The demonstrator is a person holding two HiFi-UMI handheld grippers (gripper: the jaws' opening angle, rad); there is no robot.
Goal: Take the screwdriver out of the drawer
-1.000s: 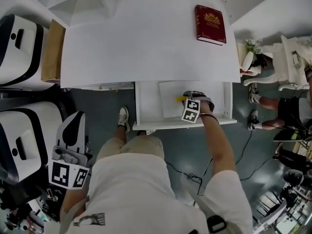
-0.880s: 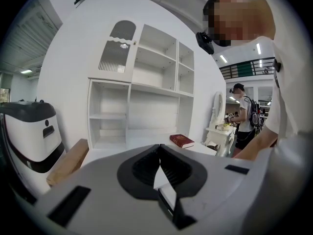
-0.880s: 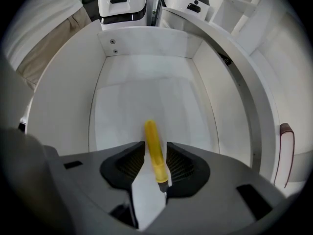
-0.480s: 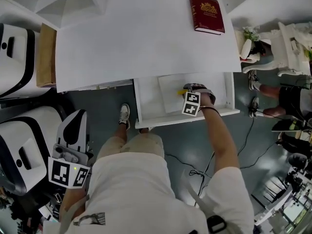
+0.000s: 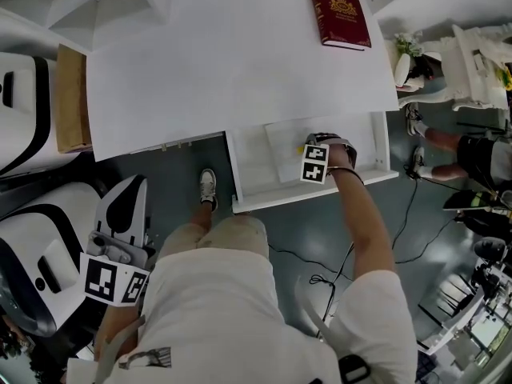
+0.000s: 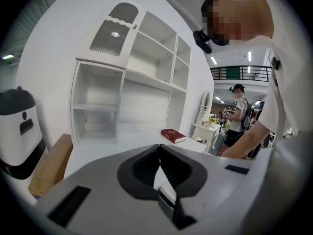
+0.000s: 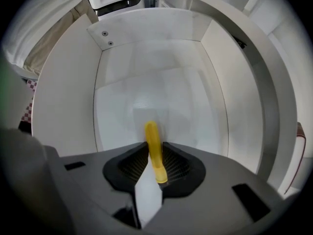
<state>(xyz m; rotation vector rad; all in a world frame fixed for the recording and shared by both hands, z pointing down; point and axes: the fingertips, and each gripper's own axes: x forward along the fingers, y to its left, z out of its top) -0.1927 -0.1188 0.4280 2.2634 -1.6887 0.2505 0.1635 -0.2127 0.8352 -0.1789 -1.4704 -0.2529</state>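
Two jaws of the right hand-held gripper [image 7: 155,150] have just been closing onto the screwdriver [image 7: 151,133] inside the open drawer [image 5: 250,168]. Pinched near one end, it could pivot and slip when lifted.

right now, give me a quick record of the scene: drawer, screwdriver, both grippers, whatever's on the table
drawer: open, pulled out from under the white table
screwdriver: yellow handle, inside the drawer, not yet out
right gripper: pointing down into the drawer, jaws have just been closing, pads on the yellow handle
left gripper: held low at the person's left, away from the table, jaws together, nothing between them
on table: red book near the far right corner
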